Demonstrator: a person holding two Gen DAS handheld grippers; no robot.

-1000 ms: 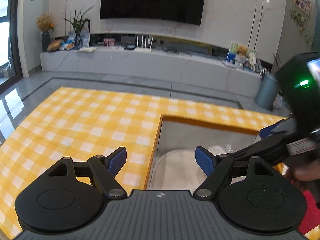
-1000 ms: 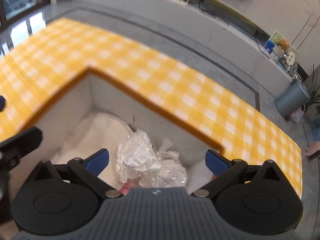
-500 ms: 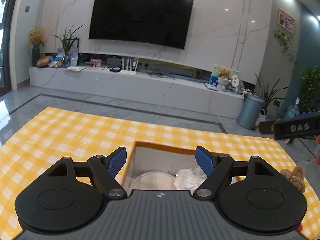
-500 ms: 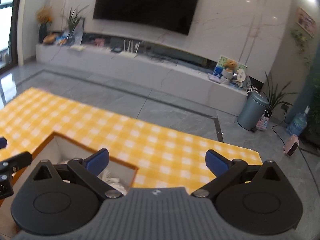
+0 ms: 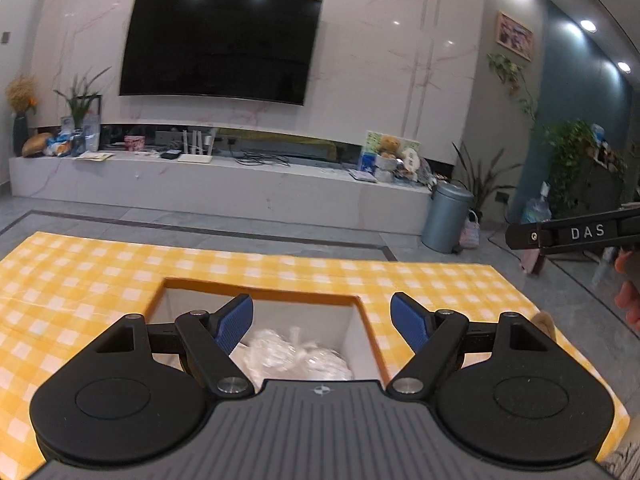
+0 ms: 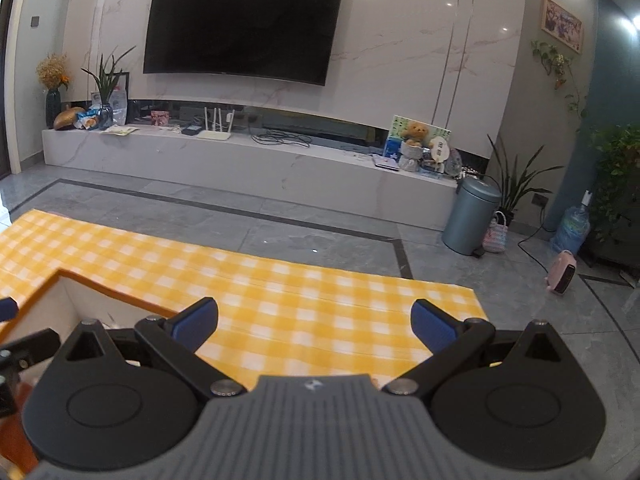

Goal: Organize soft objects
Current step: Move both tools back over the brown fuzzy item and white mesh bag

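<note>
Plastic bag [image 5: 296, 354]: crumpled, clear, lying at the bottom of the bin, low between the left jaws and beyond them, touched by neither.
White padding [image 5: 240, 356]: soft, pale, under and beside the bag, just past the left-hand blue pad.
Bin [image 5: 362, 332]: square white-walled opening sunk into the surface, straight ahead of the left jaws; in the right wrist view its corner [image 6: 60, 300] sits off to the left of the right jaws.
Left gripper [image 5: 322, 320]: jaws wide apart, nothing between the blue pads, held above the bin.
Right gripper [image 6: 314, 322]: jaws wide apart and empty, over the bare checked cloth.
Surface [image 5: 80, 280]: covered in yellow and white checked cloth all round the bin.
Brown plush toy [image 5: 546, 320]: only a sliver shows, beyond the right-hand arm of the left jaws.
Person's fingers [image 5: 628, 300]: at the far right edge, under a black bar marked DAS.
</note>
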